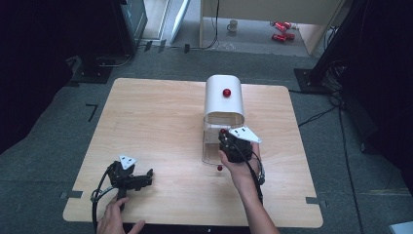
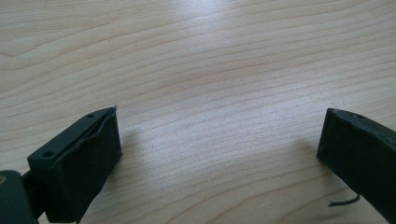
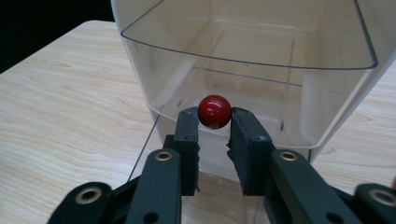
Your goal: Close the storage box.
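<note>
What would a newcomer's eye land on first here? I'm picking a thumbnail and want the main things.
First, the red ball pinched between the jaws of the right gripper, held at the open mouth of a clear box right of the table's middle. Next, the white cover behind that box, with a red knob on top. The left gripper rests open on bare wood near the table's front left.

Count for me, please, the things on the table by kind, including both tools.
red ball: 3 (on the white hood, in the right tool, by the bin's near end)
white hood: 1
clear bin: 1
tool: 2 (left tool, right tool)
Total: 7
</note>
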`<state>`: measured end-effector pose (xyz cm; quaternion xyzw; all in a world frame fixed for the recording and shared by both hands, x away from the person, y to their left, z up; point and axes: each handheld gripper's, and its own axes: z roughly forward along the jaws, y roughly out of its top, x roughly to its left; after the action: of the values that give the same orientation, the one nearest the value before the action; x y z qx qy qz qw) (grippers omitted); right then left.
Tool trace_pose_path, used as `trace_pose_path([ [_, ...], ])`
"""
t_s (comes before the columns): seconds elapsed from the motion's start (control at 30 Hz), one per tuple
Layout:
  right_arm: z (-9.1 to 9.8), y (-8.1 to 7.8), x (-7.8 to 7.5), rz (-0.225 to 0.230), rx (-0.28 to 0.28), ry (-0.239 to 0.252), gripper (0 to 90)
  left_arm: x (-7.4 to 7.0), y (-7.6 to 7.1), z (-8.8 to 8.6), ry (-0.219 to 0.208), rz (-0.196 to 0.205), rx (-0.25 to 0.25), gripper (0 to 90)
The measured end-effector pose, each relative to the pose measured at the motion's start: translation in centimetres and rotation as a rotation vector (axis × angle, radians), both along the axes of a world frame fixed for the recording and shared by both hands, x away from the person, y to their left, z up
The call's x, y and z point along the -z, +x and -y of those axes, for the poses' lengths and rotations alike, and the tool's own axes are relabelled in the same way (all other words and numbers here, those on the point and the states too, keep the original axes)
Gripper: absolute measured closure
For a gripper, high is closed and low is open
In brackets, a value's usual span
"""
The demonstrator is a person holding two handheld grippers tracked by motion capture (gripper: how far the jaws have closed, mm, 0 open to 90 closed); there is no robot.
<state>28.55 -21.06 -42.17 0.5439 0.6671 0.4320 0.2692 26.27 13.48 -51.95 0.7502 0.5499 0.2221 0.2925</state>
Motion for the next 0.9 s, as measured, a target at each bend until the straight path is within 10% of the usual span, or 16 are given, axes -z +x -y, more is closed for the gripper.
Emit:
trace_pose_path([
  [0.27, 0.2, -2.1, 0.6, -0.020, -0.036, -0.006, 50.2, 0.0, 0.0, 0.0, 0.001, -0.002, 0.001, 0.0],
  [0.9, 0.3, -9.0, 5.1, -0.061, -0.050, 0.013, 45.6, 0.0, 0.0, 0.0, 0.001, -0.002, 0.001, 0.0],
])
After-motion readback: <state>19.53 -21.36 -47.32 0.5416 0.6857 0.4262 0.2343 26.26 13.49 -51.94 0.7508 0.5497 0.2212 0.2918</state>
